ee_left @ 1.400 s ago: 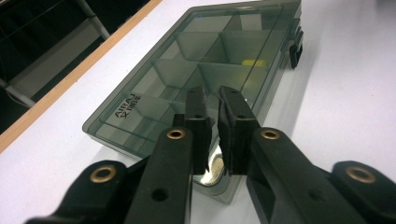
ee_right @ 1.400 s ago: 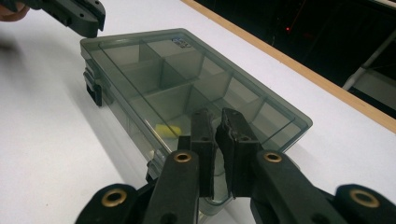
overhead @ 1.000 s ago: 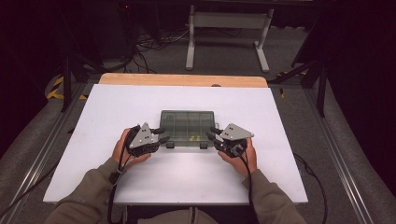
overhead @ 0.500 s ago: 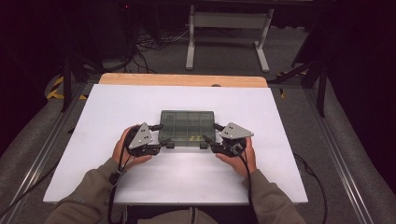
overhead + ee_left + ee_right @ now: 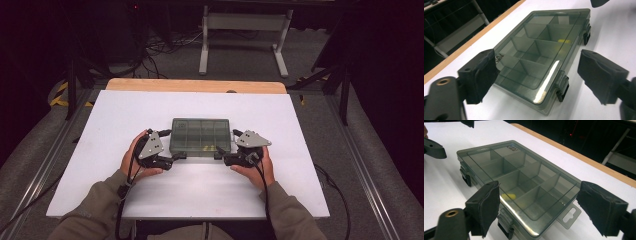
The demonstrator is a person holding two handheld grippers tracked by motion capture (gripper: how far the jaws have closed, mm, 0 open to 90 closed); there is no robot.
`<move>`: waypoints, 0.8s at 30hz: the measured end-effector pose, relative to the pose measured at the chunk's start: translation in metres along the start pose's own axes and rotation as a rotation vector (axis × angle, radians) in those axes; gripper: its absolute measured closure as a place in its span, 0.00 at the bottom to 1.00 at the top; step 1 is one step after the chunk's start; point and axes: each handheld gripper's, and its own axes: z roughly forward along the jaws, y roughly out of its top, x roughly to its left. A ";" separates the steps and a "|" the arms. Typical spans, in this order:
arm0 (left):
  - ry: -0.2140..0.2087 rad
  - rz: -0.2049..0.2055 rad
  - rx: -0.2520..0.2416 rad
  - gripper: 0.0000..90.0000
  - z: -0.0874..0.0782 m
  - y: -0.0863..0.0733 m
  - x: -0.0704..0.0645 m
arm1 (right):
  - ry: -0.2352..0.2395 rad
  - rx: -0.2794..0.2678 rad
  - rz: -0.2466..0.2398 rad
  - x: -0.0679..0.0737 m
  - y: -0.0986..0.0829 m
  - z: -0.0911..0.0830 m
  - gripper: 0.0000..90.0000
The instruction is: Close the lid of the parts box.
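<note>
On white table [image 5: 300, 180], organizer box [image 5: 201, 136], long axis left-right

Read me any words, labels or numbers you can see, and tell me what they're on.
No text can be read.
Embossed mark on the box lid, near one corner: too blurred to read.
The same mark in the right gripper view: also too blurred.

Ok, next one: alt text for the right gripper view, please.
A closed smoky-grey compartment box lies on a white table, seen between the right gripper's two open black fingers. A small yellow item sits in one near compartment, and a hang tab sticks out from the box's end.
</note>
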 end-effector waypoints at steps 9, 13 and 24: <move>-0.005 0.000 0.016 0.08 0.002 0.000 -0.001 | -0.023 0.008 -0.009 0.002 0.000 0.002 0.13; -0.006 -0.001 0.014 0.06 0.002 0.000 -0.001 | -0.021 0.001 -0.009 0.002 0.000 0.002 0.12; 0.018 0.016 0.008 0.07 -0.004 0.003 -0.003 | -0.044 -0.011 -0.030 0.003 0.004 -0.007 0.13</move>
